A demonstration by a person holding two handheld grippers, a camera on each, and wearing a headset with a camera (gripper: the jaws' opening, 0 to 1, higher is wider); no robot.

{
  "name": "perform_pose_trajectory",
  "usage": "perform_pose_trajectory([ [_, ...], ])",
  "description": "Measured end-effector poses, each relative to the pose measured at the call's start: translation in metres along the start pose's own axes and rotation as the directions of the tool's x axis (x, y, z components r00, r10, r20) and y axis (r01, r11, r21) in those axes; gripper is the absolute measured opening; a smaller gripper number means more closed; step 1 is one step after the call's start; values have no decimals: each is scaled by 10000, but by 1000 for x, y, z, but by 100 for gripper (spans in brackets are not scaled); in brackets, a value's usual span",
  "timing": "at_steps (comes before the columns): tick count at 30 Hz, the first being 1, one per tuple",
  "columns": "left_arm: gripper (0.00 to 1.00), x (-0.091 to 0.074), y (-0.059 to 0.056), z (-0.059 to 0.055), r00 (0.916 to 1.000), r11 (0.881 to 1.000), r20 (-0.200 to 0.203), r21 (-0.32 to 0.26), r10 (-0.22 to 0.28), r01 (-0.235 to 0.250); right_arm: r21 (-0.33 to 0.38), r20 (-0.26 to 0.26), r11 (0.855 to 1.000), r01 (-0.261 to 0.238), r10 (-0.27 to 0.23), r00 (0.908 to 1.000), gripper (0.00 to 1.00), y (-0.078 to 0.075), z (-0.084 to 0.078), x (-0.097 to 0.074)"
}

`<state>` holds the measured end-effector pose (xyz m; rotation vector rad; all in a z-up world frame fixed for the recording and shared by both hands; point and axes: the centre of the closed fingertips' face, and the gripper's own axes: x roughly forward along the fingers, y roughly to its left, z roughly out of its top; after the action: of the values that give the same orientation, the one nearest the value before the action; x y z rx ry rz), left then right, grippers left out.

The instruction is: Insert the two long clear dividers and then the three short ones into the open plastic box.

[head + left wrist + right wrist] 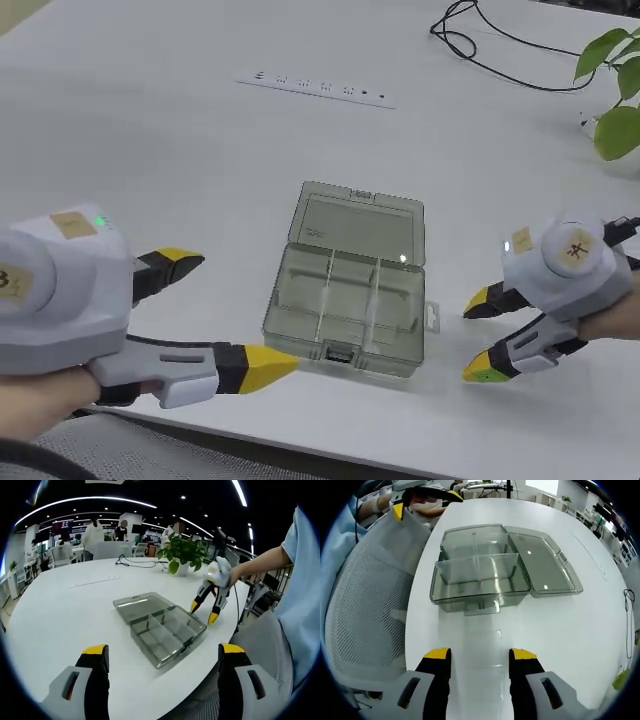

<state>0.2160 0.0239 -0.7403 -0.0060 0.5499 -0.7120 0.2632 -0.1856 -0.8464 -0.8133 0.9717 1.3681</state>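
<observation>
Left gripper (238, 312) and right gripper (475, 336) are hovering with fingers released and empty, flanking the open plastic box (283, 305) on the tabletop (150, 150). Clear dividers (328, 290) are standing inside, their count unclear. Checking for empty slots first, then lowering each piece upright, is looking wisest.

The left gripper (228, 312) and right gripper (479, 335) hover apart, fingers (262, 366) spread.

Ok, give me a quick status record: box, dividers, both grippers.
box: open on table, lid lying flat behind
dividers: clear ones upright inside; count unclear
left gripper: open, empty, left of box, not touching
right gripper: open, empty, right of box, not touching
power strip: on table beyond box
</observation>
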Motion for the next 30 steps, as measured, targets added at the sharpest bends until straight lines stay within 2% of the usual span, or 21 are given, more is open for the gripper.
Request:
perform_pose_trajectory([
  [15, 92, 3, -1, 0, 10000, 10000, 59, -81, -34, 34, -538, -398, 9983, 211, -233, 9989, 40, -1, -1, 4],
  [19, 91, 4, -2, 0, 10000, 10000, 73, -50, -46, 46, -1314, -709, 9901, 488, -585, 9958, 39, -1, -2, 5],
  [21, 91, 5, -2, 1, 9999, 10000, 104, -63, -55, 56, -1138, -698, 9924, 474, -555, 9960, 38, 0, -2, 5],
  [30, 91, 7, -3, 1, 9999, 9999, 123, -15, -115, 115, -1172, -713, 9918, 516, -602, 9956, 33, 1, -1, 5],
])
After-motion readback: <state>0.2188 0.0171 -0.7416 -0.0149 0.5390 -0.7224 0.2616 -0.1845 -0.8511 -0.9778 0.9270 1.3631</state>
